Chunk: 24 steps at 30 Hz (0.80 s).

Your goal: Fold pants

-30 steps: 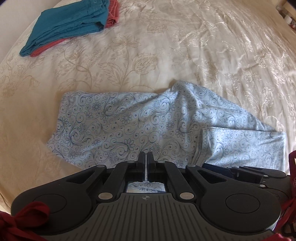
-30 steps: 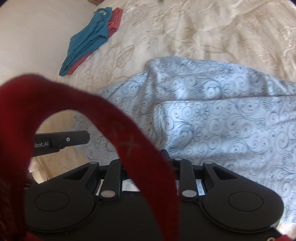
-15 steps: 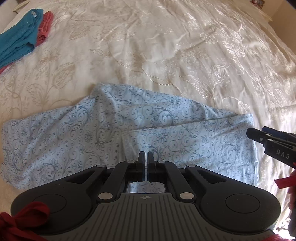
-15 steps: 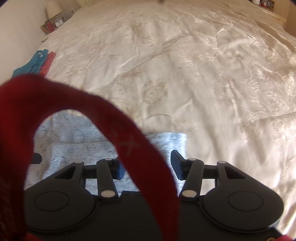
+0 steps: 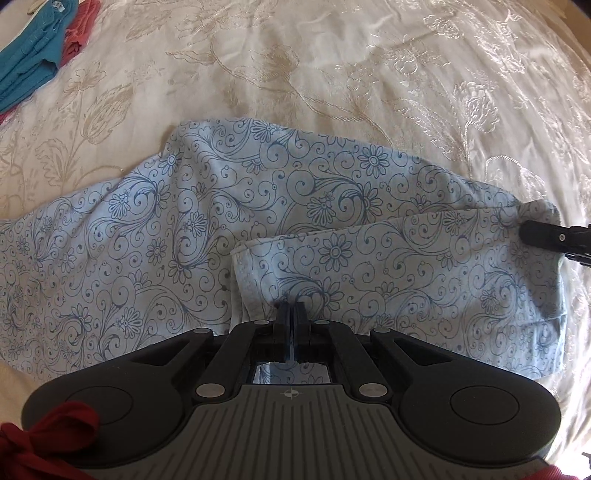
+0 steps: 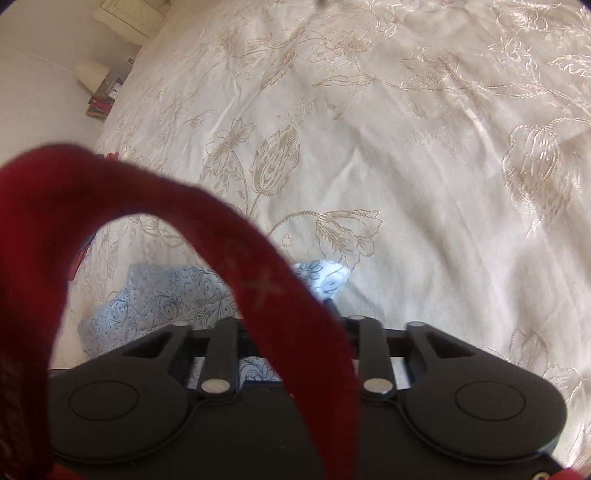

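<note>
Light blue pants point(image 5: 229, 229) with a dark swirl and flower print lie across the bed, one end folded over itself towards the right. My left gripper point(image 5: 291, 308) is shut on the near edge of the folded layer. My right gripper shows in the left wrist view point(image 5: 524, 230) at the far right corner of the pants, pinching the cloth there. In the right wrist view the pants point(image 6: 166, 291) show just past the gripper body, and a red strap point(image 6: 258, 280) hides the fingers.
The pants lie on a cream bedspread point(image 5: 332, 66) with an embroidered flower pattern. A folded teal garment point(image 5: 29, 62) and a red one point(image 5: 79, 27) lie at the far left. A lamp point(image 6: 90, 72) and a bedside stand are beyond the bed's far left corner.
The right gripper has gone from open beside the pants to closed on their right corner. The left gripper has stayed shut on the cloth and come closer and lower.
</note>
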Each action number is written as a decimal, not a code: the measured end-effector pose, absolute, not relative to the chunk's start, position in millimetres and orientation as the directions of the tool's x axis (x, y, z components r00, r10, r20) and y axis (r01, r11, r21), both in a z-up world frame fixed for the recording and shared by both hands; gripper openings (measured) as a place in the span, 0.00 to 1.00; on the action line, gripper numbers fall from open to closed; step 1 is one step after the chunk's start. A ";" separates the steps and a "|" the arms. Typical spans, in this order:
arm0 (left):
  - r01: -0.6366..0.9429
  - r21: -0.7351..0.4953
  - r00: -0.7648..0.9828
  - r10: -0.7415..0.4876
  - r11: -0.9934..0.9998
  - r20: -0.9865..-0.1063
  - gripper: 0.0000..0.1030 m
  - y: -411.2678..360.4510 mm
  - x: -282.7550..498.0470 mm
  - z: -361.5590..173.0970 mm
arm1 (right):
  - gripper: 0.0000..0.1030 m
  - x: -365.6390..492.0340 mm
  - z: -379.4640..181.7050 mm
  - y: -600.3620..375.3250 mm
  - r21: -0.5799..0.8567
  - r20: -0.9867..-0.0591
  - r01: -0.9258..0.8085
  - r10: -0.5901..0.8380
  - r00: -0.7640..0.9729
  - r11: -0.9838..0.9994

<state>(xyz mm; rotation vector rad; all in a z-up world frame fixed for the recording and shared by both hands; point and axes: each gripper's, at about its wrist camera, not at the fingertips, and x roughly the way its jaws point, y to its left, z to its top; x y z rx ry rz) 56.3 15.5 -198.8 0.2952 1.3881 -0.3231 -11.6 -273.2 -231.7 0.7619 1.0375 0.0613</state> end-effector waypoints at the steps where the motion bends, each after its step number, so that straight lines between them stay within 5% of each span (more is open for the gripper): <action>1: 0.392 0.019 0.153 -0.045 0.920 -0.987 0.03 14.7 55.1 -198.1 | 0.13 -10.0 -226.0 -271.2 0.568 -0.768 0.281 0.376 0.518 0.774; 8: 0.403 0.030 0.159 -0.037 0.915 -0.987 0.03 -8.8 50.6 -197.4 | 0.08 -5.5 -207.0 -282.9 0.438 -0.822 0.271 0.259 0.507 0.857; 11: 0.406 0.048 0.165 -0.022 0.913 -0.986 0.03 -12.5 48.8 -198.1 | 0.28 -2.7 -213.1 -290.1 0.459 -0.814 0.301 0.261 0.519 0.836; 13: 0.399 0.035 0.166 -0.035 0.916 -0.986 0.03 -8.9 48.6 -194.0 | 0.50 -14.3 -208.4 -297.6 0.489 -0.788 0.308 0.261 0.558 0.816; 19: 0.293 -0.052 0.153 -0.100 0.955 -0.983 0.03 22.1 59.6 -176.5 | 0.54 -52.6 -214.8 -286.7 0.576 -0.766 0.271 0.392 0.510 0.771; 24: 0.242 -0.010 0.220 -0.065 0.970 -0.973 0.03 47.2 65.2 -158.5 | 0.54 -71.1 -231.5 -264.3 0.607 -0.766 0.289 0.448 0.462 0.740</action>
